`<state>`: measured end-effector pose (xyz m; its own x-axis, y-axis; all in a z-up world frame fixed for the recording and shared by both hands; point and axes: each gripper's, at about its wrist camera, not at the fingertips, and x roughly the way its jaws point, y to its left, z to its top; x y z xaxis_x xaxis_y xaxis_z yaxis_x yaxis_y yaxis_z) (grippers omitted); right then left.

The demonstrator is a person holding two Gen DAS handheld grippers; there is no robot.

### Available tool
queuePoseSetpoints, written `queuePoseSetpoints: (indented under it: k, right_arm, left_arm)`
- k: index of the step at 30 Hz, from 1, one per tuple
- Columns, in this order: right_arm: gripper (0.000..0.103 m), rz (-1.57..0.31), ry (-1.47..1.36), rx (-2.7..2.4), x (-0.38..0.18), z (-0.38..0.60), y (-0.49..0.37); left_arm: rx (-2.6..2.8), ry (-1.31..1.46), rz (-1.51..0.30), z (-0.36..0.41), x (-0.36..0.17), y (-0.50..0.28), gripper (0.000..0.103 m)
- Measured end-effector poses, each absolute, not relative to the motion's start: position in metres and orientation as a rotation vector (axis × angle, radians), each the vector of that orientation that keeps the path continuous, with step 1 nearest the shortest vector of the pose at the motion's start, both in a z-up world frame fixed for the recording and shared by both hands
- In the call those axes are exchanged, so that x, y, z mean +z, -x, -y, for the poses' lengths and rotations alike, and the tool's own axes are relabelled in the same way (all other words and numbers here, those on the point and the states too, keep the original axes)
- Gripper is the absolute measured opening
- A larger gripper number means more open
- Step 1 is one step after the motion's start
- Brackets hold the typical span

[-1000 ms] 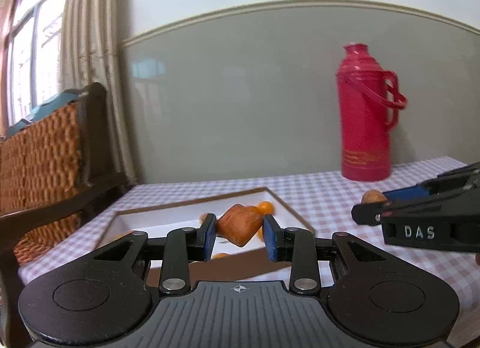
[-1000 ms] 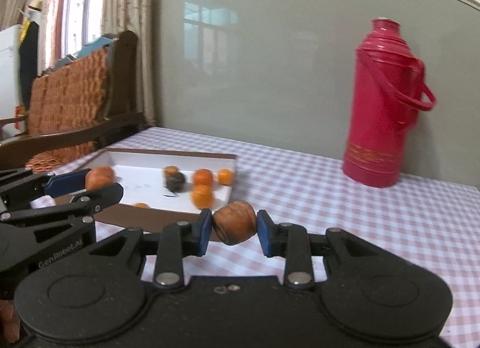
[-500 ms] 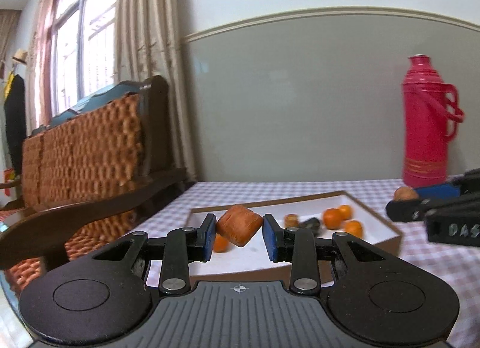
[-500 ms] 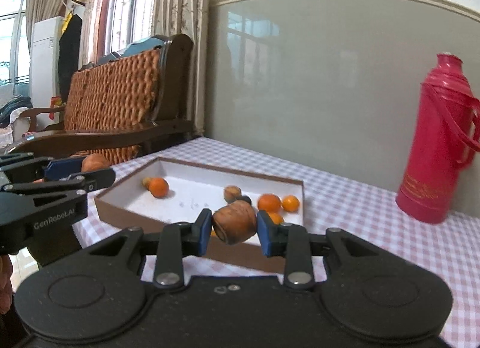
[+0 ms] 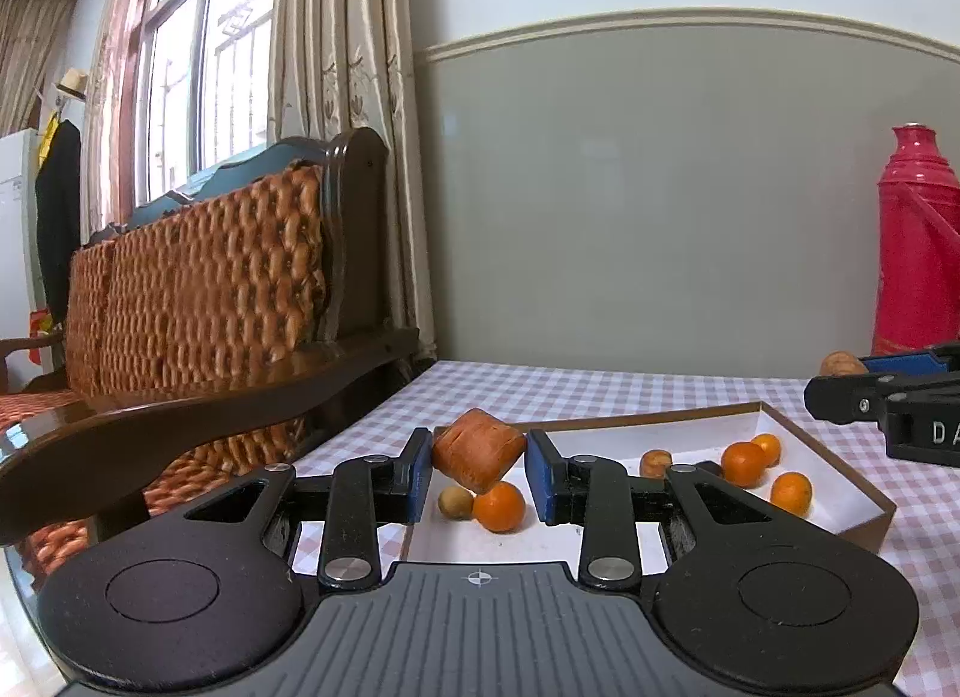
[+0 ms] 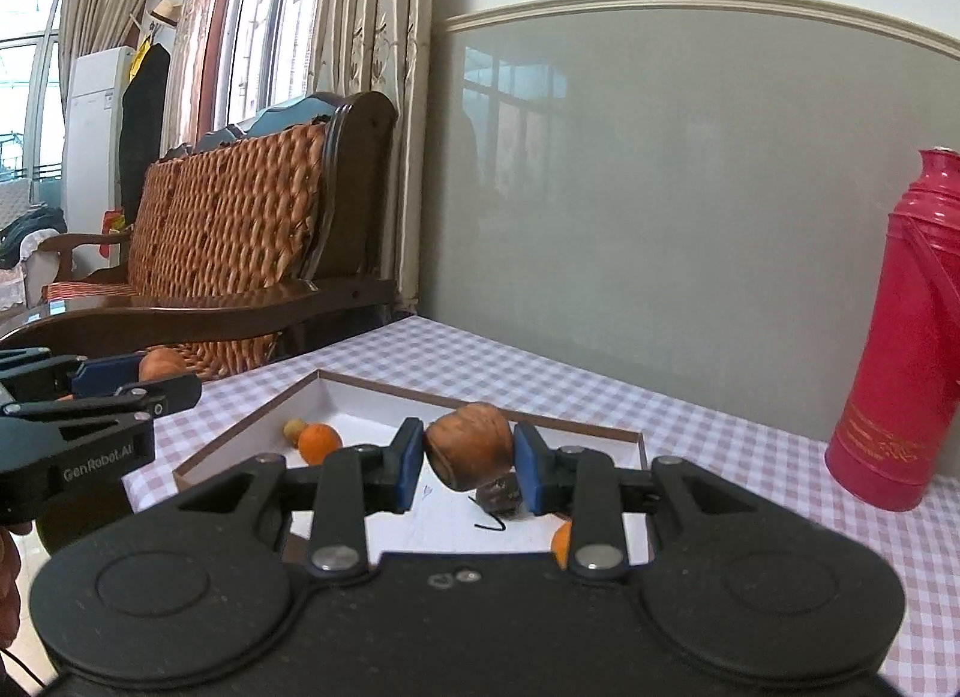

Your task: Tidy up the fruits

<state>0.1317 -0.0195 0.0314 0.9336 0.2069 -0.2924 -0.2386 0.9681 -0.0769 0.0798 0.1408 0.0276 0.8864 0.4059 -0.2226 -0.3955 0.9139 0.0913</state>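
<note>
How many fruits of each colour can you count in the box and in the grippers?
Orange fruits in the box: 4
Tan fruits: 2
Dark fruit: 1
Brown piece in left gripper: 1
Brown nut in right gripper: 1
Total: 9

The desk [image 6: 750, 457], covered in pink-and-white check cloth, bears a shallow brown-rimmed box [image 6: 240, 433] at its left and a red flask [image 6: 900, 349] far right.

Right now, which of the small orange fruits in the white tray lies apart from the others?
The orange fruit beside the small tan round fruit, at the tray's left end; the other three cluster at its right end.
</note>
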Motion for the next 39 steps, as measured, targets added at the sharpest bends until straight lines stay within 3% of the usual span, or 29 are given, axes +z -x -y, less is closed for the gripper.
queuePoseSetpoints:
  k: [18, 19, 20, 21, 22, 23, 39]
  right_arm:
    - [0.024, -0.332, 0.081, 0.169, 0.02, 0.039, -0.205]
    - [0.024, -0.341, 0.079, 0.172, 0.019, 0.04, -0.211]
    - [0.029, -0.363, 0.091, 0.176, 0.017, 0.04, -0.219]
    - [0.064, -0.38, 0.11, 0.154, 0.015, 0.039, -0.225]
    - [0.091, -0.37, 0.124, 0.115, 0.011, 0.04, -0.227]
    - [0.096, -0.321, 0.127, 0.091, 0.006, 0.043, -0.225]
    - [0.097, -0.33, 0.061, 0.112, 0.004, 0.052, -0.226]
  left_arm:
    - [0.411, 0.007, -0.306, -0.161, 0.013, -0.162, 0.034]
    - [0.407, 0.006, -0.326, -0.16, 0.009, -0.166, 0.038]
    - [0.409, 0.007, -0.341, -0.159, 0.007, -0.168, 0.078]
    - [0.423, 0.006, -0.334, -0.157, 0.004, -0.167, 0.103]
    - [0.423, -0.001, -0.319, -0.155, 0.003, -0.165, 0.103]
    - [0.407, -0.001, -0.324, -0.155, 0.004, -0.166, 0.103]
    - [0.425, 0.02, -0.303, -0.162, 0.005, -0.159, 0.103]
